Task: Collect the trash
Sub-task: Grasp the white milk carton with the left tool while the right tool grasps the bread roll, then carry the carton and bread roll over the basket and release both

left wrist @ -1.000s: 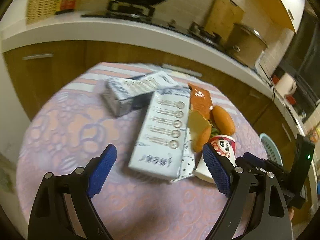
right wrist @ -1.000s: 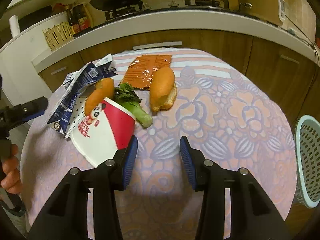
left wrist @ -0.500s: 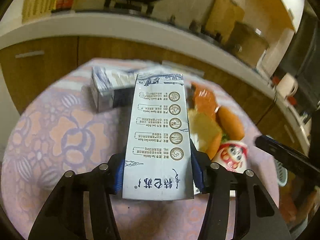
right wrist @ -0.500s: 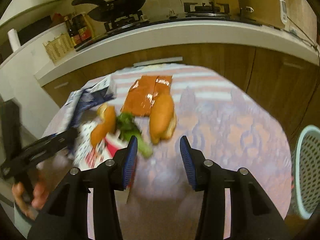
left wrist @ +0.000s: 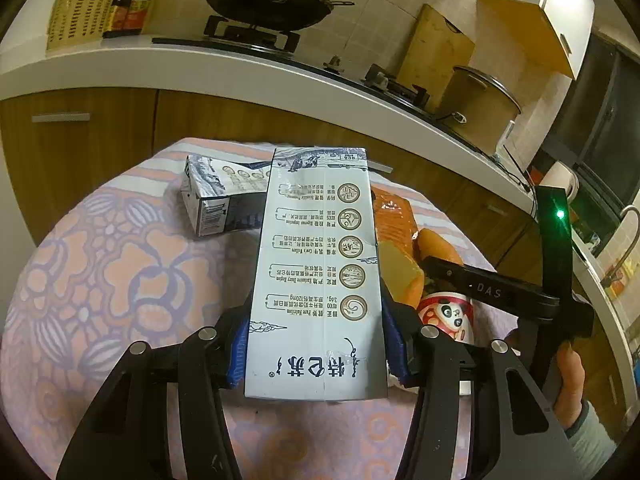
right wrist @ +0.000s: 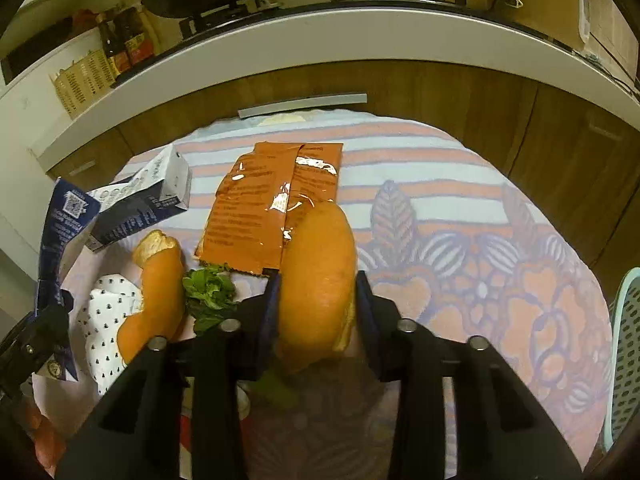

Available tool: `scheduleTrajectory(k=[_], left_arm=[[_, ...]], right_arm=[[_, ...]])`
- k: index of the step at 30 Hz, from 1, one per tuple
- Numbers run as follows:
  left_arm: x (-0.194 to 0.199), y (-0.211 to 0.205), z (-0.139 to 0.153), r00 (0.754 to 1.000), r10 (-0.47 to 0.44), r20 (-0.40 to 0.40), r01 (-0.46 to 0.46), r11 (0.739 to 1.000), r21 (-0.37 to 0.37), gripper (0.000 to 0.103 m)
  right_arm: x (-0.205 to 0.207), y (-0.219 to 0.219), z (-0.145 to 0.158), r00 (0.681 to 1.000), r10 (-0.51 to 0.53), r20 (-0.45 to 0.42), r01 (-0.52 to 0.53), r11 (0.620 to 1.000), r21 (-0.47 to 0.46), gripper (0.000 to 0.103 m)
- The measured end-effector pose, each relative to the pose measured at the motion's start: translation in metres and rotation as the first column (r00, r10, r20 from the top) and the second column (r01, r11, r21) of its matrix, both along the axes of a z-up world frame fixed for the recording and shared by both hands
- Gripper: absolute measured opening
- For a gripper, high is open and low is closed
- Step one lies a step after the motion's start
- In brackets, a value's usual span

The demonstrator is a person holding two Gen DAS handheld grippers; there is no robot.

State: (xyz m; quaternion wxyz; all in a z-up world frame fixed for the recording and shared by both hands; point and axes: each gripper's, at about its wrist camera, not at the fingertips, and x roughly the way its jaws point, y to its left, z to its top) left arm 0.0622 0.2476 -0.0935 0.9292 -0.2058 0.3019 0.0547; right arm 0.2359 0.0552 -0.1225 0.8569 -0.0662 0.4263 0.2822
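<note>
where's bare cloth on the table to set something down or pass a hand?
Bare tablecloth: the whole stretch between the bread roll and the mesh basket, and the striped band behind the orange wrapper. In the left wrist view, also left of the held milk carton. Crowded: the cluster of second carton, torn bread, greens and wrapper.

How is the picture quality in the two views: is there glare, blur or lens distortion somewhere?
Left wrist view: warm, dim light; sharp print on the milk carton; the counter edge bends strongly from the fisheye lens. Right wrist view: white glare spots on the orange wrapper; the bread roll is sharp, but the area under the gripper is dark and soft.
</note>
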Motion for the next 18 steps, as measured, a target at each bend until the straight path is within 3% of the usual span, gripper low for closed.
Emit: scheduleTrajectory(k=[12, 18], left_arm=[[0.001, -0.004, 0.005, 1.0, 0.002, 0.011, -0.002, 0.999, 0.032, 0.051], [-0.008, -0.015, 0.013, 1.0, 0.002, 0.023, -0.002, 1.0, 0.02, 0.051]], right_arm=[[-0.019, -0.023, 0.008, 1.0, 0.001, 0.013, -0.001, 0.999, 0.051, 0.024], [-0.046, -0.053, 0.037, 0.997, 0.069, 0.045, -0.074, 0.989, 0.131, 0.024]])
